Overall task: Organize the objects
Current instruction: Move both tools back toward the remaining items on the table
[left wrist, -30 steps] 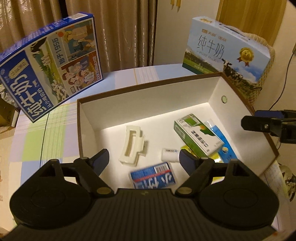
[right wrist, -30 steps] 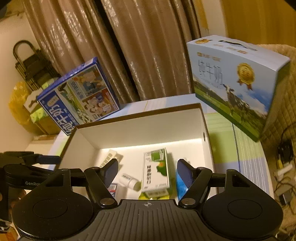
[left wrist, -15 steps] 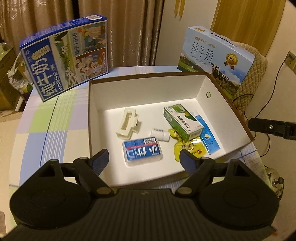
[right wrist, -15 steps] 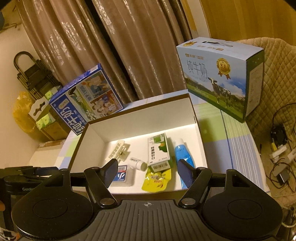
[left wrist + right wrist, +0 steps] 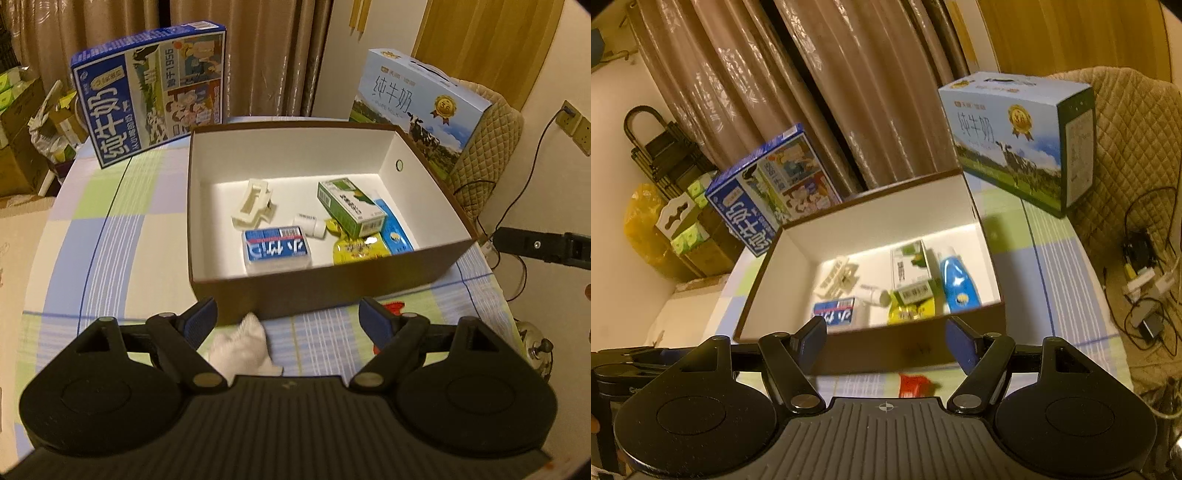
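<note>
Two loose items outside the box, both grippers empty.

Left wrist: left gripper (image 5: 284, 319) spread, nothing pinched; crumpled white cloth (image 5: 243, 349) lies on the tablecloth just before the brown box (image 5: 332, 291); best to centre over it before closing.
Right wrist: right gripper (image 5: 884, 341) spread, empty; red packet (image 5: 916, 384) beneath; approach low, clear of the box wall.

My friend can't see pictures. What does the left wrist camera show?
An open brown box with white insides holds a green carton, a blue packet, a yellow pouch and a white clip. The left gripper is open and empty above a crumpled white tissue.
</note>
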A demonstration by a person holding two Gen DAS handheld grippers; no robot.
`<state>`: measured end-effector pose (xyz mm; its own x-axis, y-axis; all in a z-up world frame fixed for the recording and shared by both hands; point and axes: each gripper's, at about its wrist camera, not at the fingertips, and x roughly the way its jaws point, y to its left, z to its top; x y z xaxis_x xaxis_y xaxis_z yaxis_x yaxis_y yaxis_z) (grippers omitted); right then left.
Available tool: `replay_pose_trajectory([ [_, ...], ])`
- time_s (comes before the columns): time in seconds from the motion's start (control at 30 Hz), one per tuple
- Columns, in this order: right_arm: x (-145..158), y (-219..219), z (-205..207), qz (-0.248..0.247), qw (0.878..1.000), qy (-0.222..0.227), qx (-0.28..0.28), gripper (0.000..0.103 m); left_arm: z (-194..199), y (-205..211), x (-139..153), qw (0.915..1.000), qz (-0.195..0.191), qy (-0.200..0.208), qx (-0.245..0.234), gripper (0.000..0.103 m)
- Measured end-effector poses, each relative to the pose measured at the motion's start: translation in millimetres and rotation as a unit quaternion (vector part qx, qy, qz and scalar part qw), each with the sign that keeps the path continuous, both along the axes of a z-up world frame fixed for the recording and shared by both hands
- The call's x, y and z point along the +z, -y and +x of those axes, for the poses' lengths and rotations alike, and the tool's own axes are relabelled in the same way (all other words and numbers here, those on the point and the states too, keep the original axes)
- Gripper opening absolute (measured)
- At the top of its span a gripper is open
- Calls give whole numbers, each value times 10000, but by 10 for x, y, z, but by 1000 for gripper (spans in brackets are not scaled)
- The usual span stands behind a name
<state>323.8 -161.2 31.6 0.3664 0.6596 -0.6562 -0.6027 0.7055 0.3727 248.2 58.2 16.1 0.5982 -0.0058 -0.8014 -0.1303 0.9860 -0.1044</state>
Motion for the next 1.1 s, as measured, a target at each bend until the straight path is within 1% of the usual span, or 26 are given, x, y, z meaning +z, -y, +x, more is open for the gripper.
replay_pose_trajectory([
  [0.2,-98,93,-168,-115,9999,-47,30,68,-236,19,-40,9999,-29,-67,102,82],
  [0.5,-197,175,-356,-279,9995,-117,109,69,-504,84,-205,9993,-98,-307,176,83],
  [0.63,-257,210,-408,-365,9991,-154,171,69,-575,98,-279,9989,-91,-399,225,83],
  [0.8,-339,241,-446,-491,9983,-214,216,69,-645,116,-379,9981,59,-540,296,83],
  [0.97,-402,242,-476,-622,9974,-235,262,69,-692,113,-457,9973,19,-663,317,83],
  [1.1,-482,223,-520,-784,9958,-208,423,69,-707,119,-506,9967,5,-734,339,83],
])
